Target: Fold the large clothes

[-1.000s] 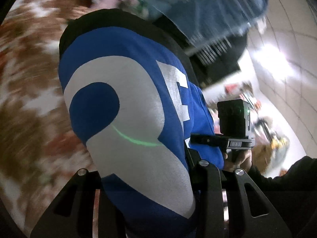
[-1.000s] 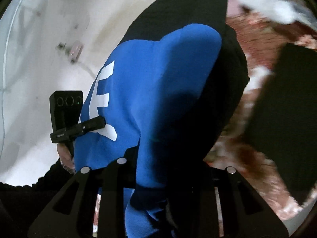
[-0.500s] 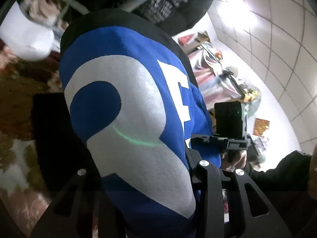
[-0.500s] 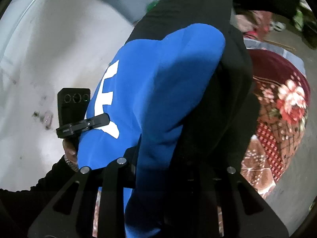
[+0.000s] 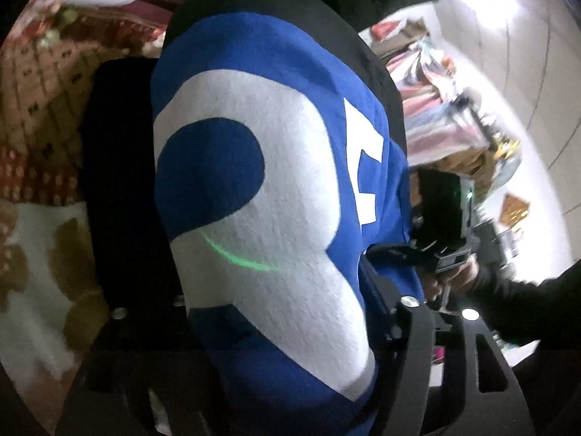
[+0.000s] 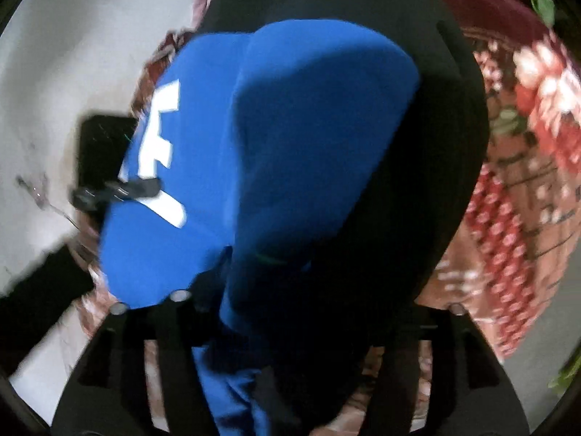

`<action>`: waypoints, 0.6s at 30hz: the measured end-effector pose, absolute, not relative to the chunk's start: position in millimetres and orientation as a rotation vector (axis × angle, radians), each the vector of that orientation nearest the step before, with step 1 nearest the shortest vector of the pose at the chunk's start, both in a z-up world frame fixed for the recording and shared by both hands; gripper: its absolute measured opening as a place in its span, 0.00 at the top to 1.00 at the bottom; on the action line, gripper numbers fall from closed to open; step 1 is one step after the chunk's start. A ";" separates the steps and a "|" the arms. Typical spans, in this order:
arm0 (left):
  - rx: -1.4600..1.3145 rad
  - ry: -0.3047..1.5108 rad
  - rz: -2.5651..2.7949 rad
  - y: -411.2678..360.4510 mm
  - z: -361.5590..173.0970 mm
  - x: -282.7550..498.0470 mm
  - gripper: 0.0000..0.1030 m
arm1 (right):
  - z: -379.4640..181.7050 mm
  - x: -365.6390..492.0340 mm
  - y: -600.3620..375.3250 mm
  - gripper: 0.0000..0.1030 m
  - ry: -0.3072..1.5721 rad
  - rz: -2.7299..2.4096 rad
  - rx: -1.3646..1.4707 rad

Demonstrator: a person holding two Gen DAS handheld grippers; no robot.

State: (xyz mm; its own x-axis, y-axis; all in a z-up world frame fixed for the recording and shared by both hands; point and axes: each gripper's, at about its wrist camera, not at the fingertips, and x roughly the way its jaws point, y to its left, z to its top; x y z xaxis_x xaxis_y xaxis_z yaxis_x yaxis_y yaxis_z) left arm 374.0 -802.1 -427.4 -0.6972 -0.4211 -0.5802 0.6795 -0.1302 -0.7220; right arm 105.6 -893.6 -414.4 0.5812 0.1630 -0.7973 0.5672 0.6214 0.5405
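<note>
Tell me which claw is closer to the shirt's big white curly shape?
Left. The left claw grips the blue shirt below the white shape; the right claw holds it beyond the white letter.

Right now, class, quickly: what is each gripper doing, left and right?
Left gripper: shut on the blue and black fabric garment with white lettering.
Right gripper: shut on the same garment.

Each camera sits on its tool, very close to the shirt (image 5: 254, 189); both see its "E" (image 6: 159, 152).
</note>
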 end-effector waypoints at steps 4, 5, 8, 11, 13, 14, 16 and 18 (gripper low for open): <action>0.407 1.256 -1.747 -780.5 -401.1 387.6 0.05 | -400.9 88.7 -896.6 0.08 1.034 -0.411 0.751; 0.411 1.238 -1.721 -770.6 -397.0 392.4 0.05 | -399.6 84.5 -896.6 0.07 1.043 -0.412 0.738; 0.456 1.152 -1.649 -745.7 -381.0 391.8 0.05 | -398.3 67.9 -900.6 0.07 1.076 -0.431 0.755; 0.497 1.073 -1.606 -726.5 -360.6 386.7 0.05 | -373.8 58.2 -900.0 0.07 1.098 -0.508 0.720; 0.495 1.022 -1.605 -718.4 -344.0 382.0 0.05 | -340.6 62.2 -898.0 0.07 1.082 -0.543 0.685; 0.491 0.996 -1.605 -716.3 -336.6 378.3 0.05 | -328.3 65.8 -896.7 0.07 1.066 -0.550 0.664; 0.496 0.937 -1.555 -717.1 -327.4 373.3 0.05 | -297.0 78.7 -900.7 0.05 0.979 -0.579 0.602; 0.514 0.908 -1.519 -722.9 -328.4 369.8 0.05 | -282.5 98.7 -910.6 0.05 0.911 -0.650 0.560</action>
State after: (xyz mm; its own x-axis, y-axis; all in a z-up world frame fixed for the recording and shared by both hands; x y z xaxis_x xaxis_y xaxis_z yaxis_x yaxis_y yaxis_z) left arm 369.8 -722.9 -328.4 -0.1697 -0.6194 -0.7665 0.9684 0.0395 -0.2463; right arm 98.7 -910.6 -282.5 0.4512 -0.2699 -0.8507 0.7165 0.6778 0.1650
